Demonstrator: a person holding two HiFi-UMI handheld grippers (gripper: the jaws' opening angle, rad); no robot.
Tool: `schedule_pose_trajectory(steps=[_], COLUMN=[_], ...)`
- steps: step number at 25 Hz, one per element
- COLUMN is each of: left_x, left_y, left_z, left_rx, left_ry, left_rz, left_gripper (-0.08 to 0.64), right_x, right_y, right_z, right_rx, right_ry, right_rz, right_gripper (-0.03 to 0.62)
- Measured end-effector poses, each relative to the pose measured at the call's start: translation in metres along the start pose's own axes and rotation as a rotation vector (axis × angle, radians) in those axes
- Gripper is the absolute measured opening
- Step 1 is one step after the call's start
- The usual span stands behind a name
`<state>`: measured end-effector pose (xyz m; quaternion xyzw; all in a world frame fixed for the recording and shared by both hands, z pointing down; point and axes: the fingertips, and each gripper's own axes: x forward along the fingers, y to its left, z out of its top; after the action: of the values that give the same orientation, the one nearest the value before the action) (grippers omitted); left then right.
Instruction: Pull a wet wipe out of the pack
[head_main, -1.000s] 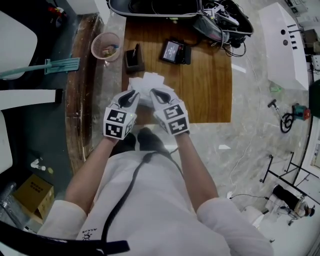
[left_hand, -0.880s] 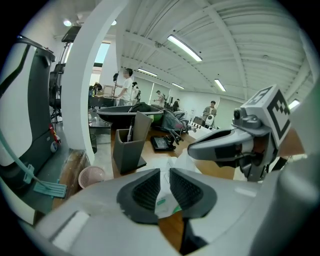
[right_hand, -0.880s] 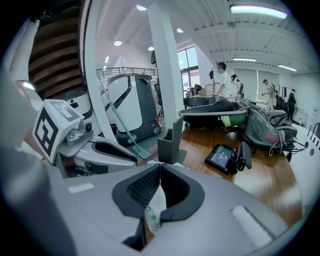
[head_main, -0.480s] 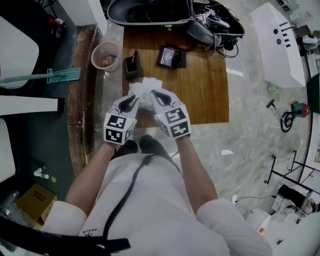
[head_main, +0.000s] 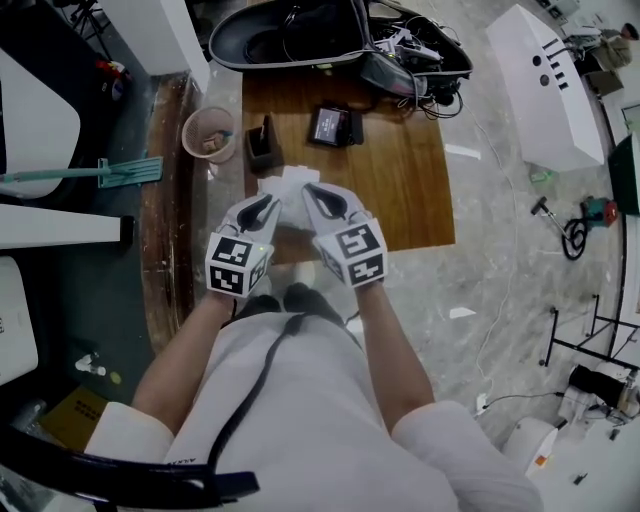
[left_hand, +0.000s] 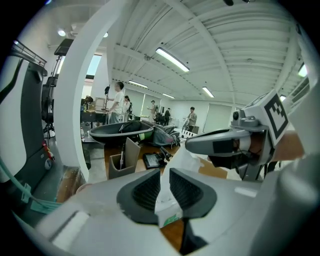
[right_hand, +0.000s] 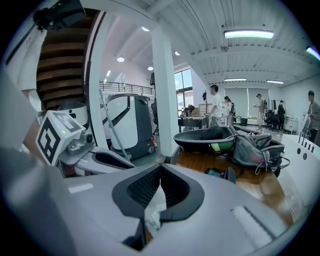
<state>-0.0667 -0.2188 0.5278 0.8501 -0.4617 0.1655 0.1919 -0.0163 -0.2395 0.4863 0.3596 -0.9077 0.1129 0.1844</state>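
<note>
1. The person (head_main: 300, 400) in a pale top is standing at the near edge of the counter (head_main: 410, 190), with both forearms reaching forward and close together.
2. The wooden counter is carrying a few things along its far side, and its near-right part is lying bare.
3. An open black case (head_main: 290, 35) stuffed with cables is sitting across the counter's far edge.
4. The left tongs (head_main: 268, 203) and the right tongs (head_main: 315, 195) are pointing away from the person, side by side and angled inward so that their tips are nearly meeting.
5. In the left gripper view, the left tongs (left_hand: 164, 185) are gripping the wet wipe pack (left_hand: 167, 212), their ribbed pads pressing on it from both sides and a green label peeking out below.
6. In the right gripper view, the right tongs (right_hand: 159, 187) are pinched tight on a thin white edge of the pack (right_hand: 154, 210). Whether a wipe is also caught in that pinch, I cannot tell.
7. A pink basket (head_main: 210, 135) is standing on the floor strip just left of the counter's far corner.
8. A dark pen holder (head_main: 265, 145) is standing near the counter's far-left corner, with a small device with a screen (head_main: 330, 125) lying just to its right.
9. The wet wipe pack (head_main: 288, 183) is showing as a crumpled white bundle between the two tips, hanging over the near-left part of the counter, nearer the person than the pen holder.
</note>
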Motion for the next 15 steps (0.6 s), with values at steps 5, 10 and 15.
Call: schedule_pose_trajectory(steps=[5,10,15], left_x=[-0.008,-0.014,-0.024], left_y=[-0.007,-0.014,-0.021], left_z=[0.018,0.039,0.063], left_rx=[0.019,0.040,0.054], left_ry=[-0.038,-0.083,-0.136], left_rz=[-0.018,-0.034,-0.050], left_gripper=[0.067,0.067,0.066], right_x=[-0.014,-0.028,-0.046], right_y=[0.003,0.001,0.006], right_z=[0.020,0.035,0.055], right_rx=[-0.002,-0.022,-0.020], right_ry=[-0.050,-0.080,-0.143], right_rz=[-0.018,-0.048,-0.054], right_gripper=[0.012,0.012,0.012])
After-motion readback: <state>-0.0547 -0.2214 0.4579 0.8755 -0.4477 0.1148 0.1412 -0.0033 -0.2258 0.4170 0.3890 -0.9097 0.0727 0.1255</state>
